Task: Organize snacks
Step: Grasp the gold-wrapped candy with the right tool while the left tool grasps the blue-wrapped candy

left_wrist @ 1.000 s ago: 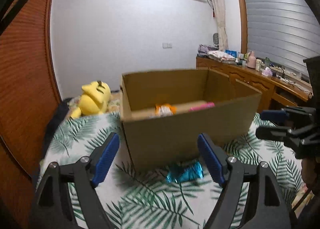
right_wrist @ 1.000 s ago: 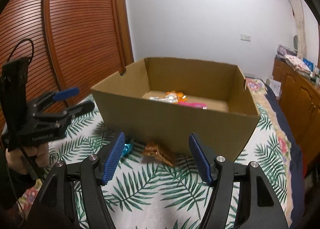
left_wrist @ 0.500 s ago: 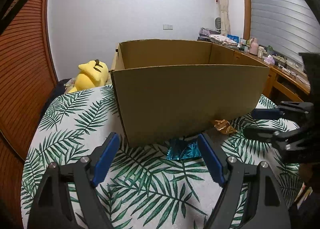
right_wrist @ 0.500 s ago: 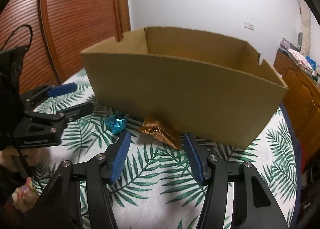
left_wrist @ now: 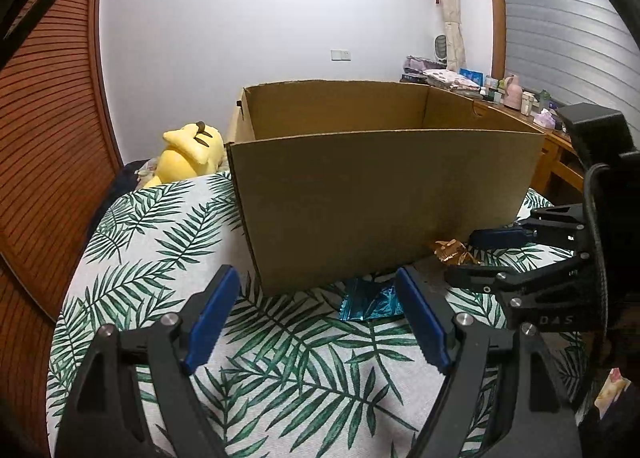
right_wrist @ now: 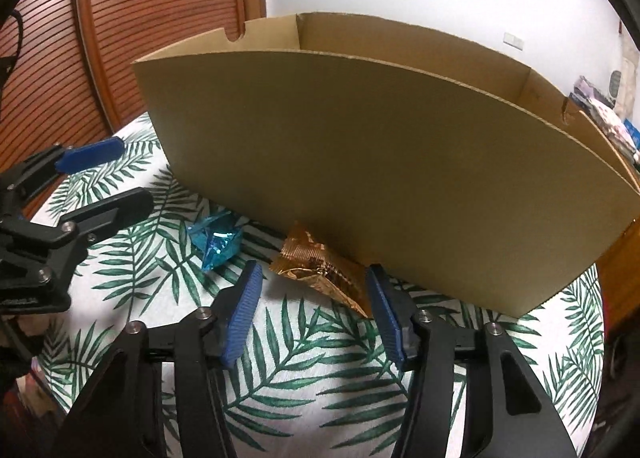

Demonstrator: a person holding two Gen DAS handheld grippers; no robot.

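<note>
A brown cardboard box [left_wrist: 384, 198] [right_wrist: 400, 162] stands on a leaf-print cloth. A blue foil snack [left_wrist: 370, 304] [right_wrist: 216, 240] lies at its front base. A gold foil snack [left_wrist: 452, 250] [right_wrist: 320, 270] lies next to it. My left gripper [left_wrist: 320, 318] is open and empty, its right finger beside the blue snack. My right gripper [right_wrist: 312, 306] is open and low, with its blue pads on either side of the gold snack. It also shows in the left wrist view [left_wrist: 476, 254]. The box's contents are hidden.
A yellow plush toy [left_wrist: 190, 150] lies behind the box at the left. A wooden slatted door [left_wrist: 44, 130] is at the left. A wooden counter with clutter [left_wrist: 520, 106] runs along the right. The cloth [left_wrist: 160, 242] spreads around the box.
Both grippers have dropped lower and closer to the box's base. The right gripper has moved in around the gold snack. The snacks inside the box have gone out of sight.
</note>
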